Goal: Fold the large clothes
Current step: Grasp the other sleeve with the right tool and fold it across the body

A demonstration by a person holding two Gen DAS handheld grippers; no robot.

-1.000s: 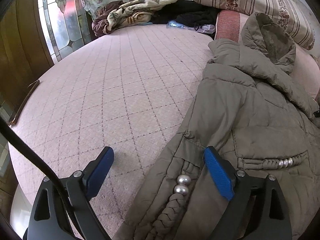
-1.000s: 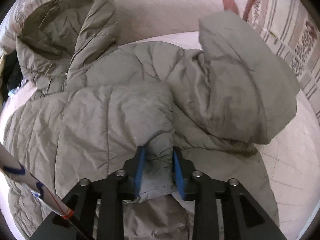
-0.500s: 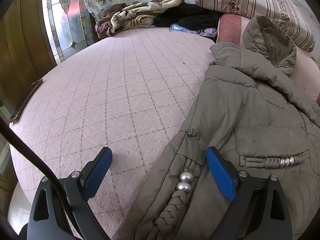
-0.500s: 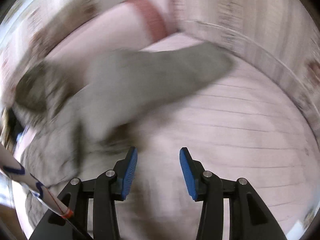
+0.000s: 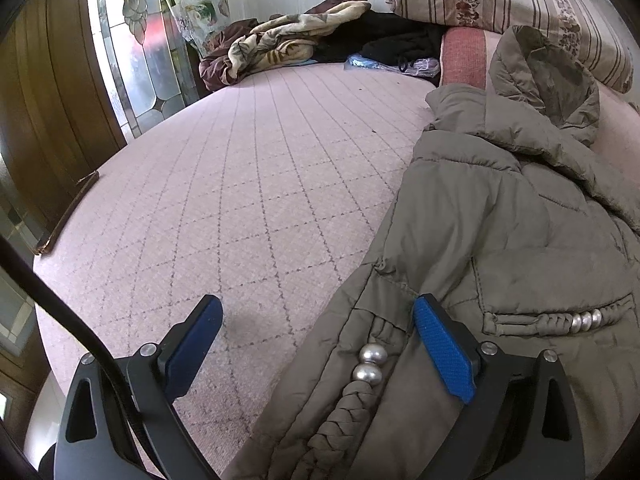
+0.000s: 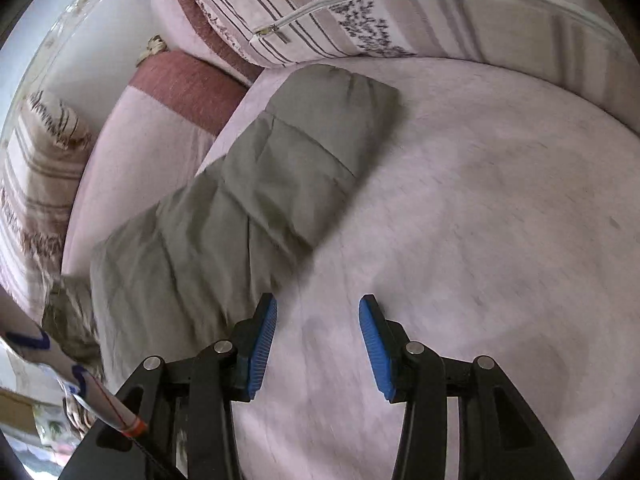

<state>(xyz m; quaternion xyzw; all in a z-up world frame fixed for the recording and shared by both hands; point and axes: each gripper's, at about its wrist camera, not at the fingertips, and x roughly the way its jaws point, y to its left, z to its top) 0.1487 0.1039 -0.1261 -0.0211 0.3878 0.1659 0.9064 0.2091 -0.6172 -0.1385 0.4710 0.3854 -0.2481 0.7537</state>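
A: Grippers first? Left gripper (image 5: 316,344) gapes wide over the hem of the olive quilted puffer coat (image 5: 500,216), gripping nothing.
B: Right gripper (image 6: 317,344) released, jaws just opened, nothing between, above the pink quilted bedspread (image 6: 480,220). Sleeve beyond, possibly blurred.

An olive-green quilted coat (image 5: 500,216) lies spread on the pink quilted bed (image 5: 248,200), hood (image 5: 548,76) up against the pillows. Braided trim with silver beads (image 5: 370,362) edges its pockets. One sleeve (image 6: 256,184) stretches flat and diagonal across the bed toward the striped pillows.
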